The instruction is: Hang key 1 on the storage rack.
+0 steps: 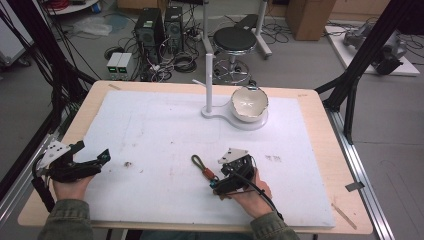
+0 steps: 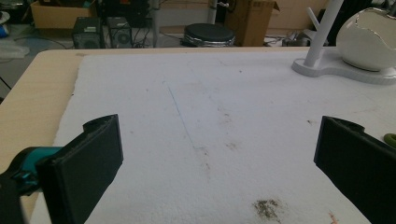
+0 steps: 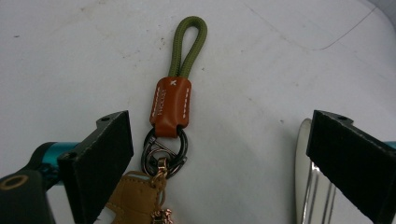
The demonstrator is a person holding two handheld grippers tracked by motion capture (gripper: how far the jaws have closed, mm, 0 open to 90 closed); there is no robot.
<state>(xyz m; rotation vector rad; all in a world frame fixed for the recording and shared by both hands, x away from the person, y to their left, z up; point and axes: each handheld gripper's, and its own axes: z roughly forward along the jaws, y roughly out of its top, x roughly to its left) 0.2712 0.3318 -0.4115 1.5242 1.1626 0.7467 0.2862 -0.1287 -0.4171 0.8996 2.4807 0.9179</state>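
The right tool is held spread, its jaws standing wide either side of the keychain and touching nothing. The keychain is seen lying flat on the worktop, just beyond and slightly left of this tool, its long axis running away from the jaws: metal ring nearest, brown leather tab next, green cord loop farthest. The left tool is also held spread and rests well apart at the near left.
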